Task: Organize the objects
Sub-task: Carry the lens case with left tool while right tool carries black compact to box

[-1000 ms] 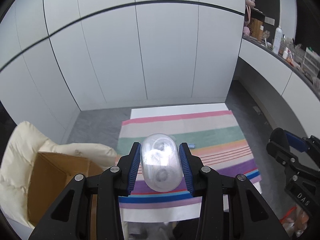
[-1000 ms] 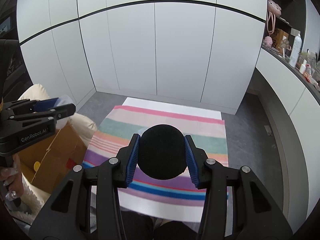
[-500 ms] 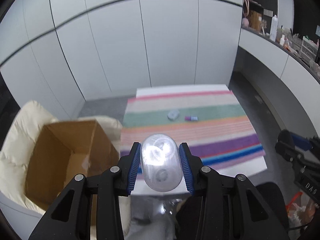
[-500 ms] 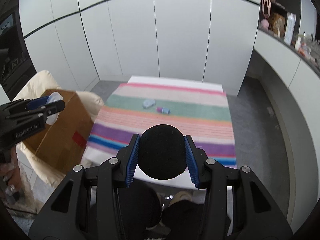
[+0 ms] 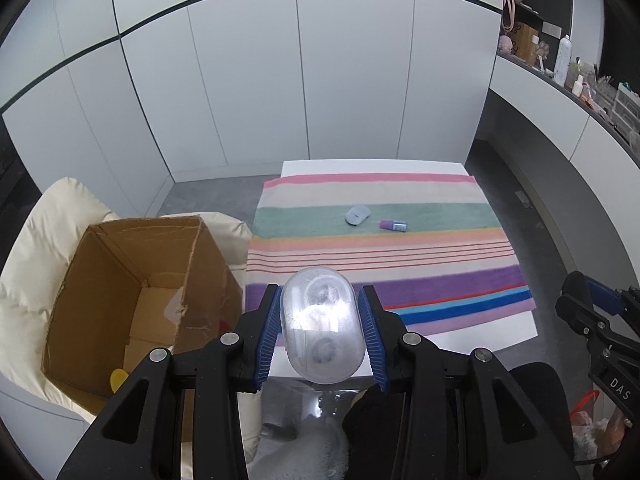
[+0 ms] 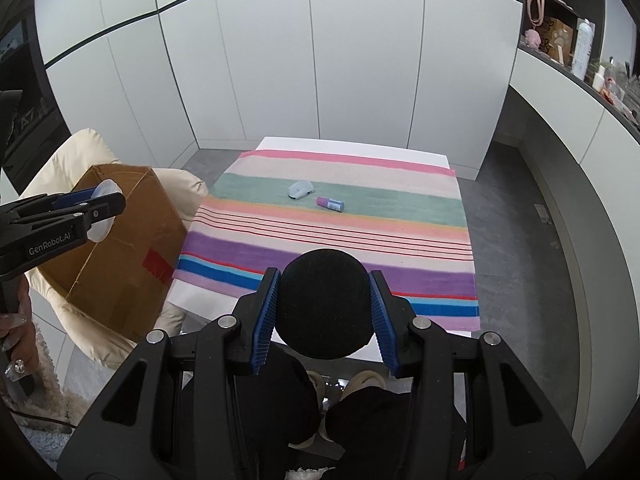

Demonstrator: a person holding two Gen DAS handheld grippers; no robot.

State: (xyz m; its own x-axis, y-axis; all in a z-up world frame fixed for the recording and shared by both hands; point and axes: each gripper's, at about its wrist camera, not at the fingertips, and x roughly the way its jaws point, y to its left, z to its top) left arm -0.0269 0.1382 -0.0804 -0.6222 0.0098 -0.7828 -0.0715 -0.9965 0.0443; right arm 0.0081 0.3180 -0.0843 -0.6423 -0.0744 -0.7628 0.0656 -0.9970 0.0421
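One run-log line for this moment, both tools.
left tool: shut on clear capsule | right tool: shut on black ball | cardboard box: open | mouse, small bottle: on striped cloth

Open box mouth: I see the cardboard box (image 5: 132,280) unblocked from above
Table middle: mouse (image 5: 357,214) and small bottle (image 5: 393,225) obstruct me
Table near edge: bare cloth (image 5: 440,284)
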